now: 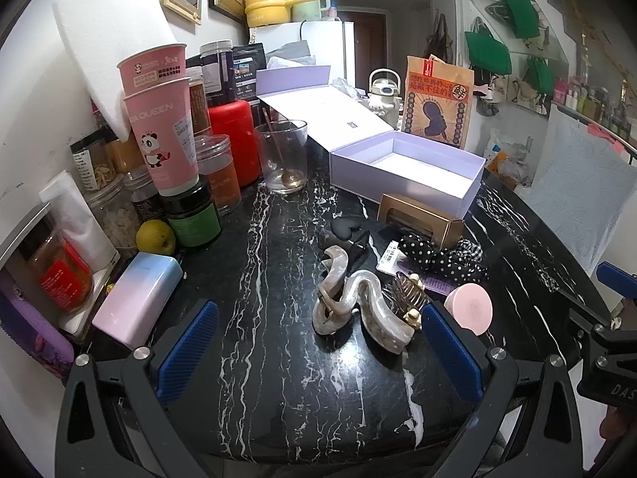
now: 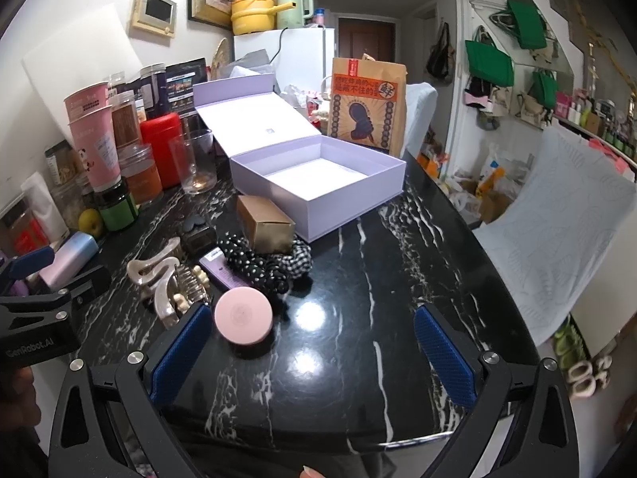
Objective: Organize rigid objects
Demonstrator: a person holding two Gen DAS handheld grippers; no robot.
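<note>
Left wrist view: the left gripper (image 1: 316, 354) hovers low over the black marble table (image 1: 278, 378) with its blue pads spread wide and nothing between them. Ahead of it, nearer the camera than the open lilac box (image 1: 406, 173), lies the pearly wave-shaped hair claw (image 1: 358, 306), with a gold-toothed claw clip (image 1: 406, 294) touching its far side and a pink round compact (image 1: 469, 308) just beside the right pad. The wave claw looks like stiff, glossy acrylic: light, probably slippery, and liable to chip if dropped, so a pinch across its thick middle curve seems the safest hold. Left of the box, a pink paper cup (image 1: 163, 135) reads "DA QUEEN" beside a panda drawing. Behind the box a brown paper bag (image 1: 438, 103) carries Chinese print, too small for me to read surely.

Right wrist view: the right gripper (image 2: 312, 358) is likewise spread wide and empty, above bare marble in front of the box. The compact sits just inside its left pad; smooth and rigid, it would best be gripped across its rim. Between compact and box lie a spotted fabric scrunchie (image 2: 254, 267) and a gold carton (image 2: 264, 223). The left gripper's body at the frame edge shows "GenRobot.AI".
</note>
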